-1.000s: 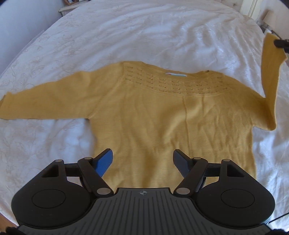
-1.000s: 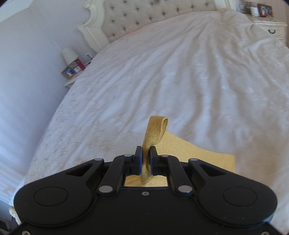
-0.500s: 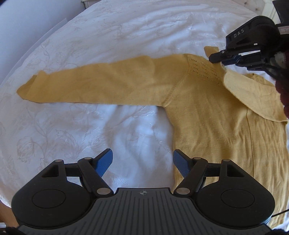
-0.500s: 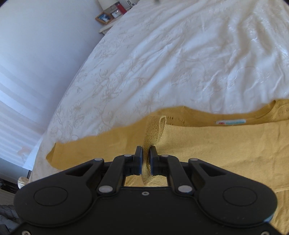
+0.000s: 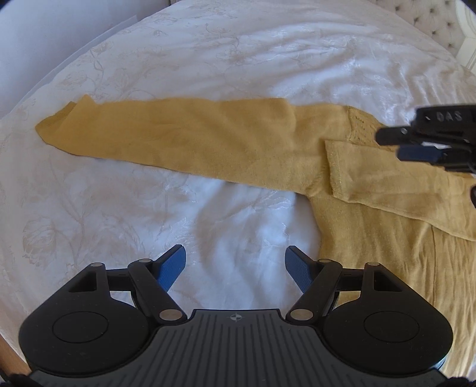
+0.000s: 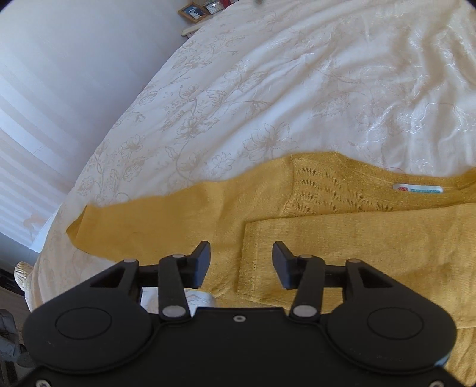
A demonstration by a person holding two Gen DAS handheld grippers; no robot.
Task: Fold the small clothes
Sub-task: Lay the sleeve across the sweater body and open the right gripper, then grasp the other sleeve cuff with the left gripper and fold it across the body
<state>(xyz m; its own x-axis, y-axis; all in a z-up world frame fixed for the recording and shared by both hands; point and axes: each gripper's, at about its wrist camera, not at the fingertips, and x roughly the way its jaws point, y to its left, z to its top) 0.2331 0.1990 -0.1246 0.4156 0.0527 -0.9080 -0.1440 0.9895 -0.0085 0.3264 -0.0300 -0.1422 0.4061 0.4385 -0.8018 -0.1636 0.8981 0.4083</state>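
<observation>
A mustard-yellow knitted sweater lies flat on a white bedspread. One sleeve stretches out to the left. The other sleeve lies folded across the chest, its cuff just under my right gripper. That gripper's jaws are opening and the cuff lies loose below them. It also shows at the right edge of the left wrist view as the right gripper. My left gripper hovers open over bare bedspread, left of the sweater's body, with nothing between its fingers.
The bed's left edge runs along a pale wall. A bedside shelf with picture frames stands at the far end. A tufted headboard shows at the top right of the left wrist view.
The right gripper carried the raised sleeve across the sweater's chest, lowered it and let go of the cuff. The left gripper moved left off the sweater's body to the bedspread.
</observation>
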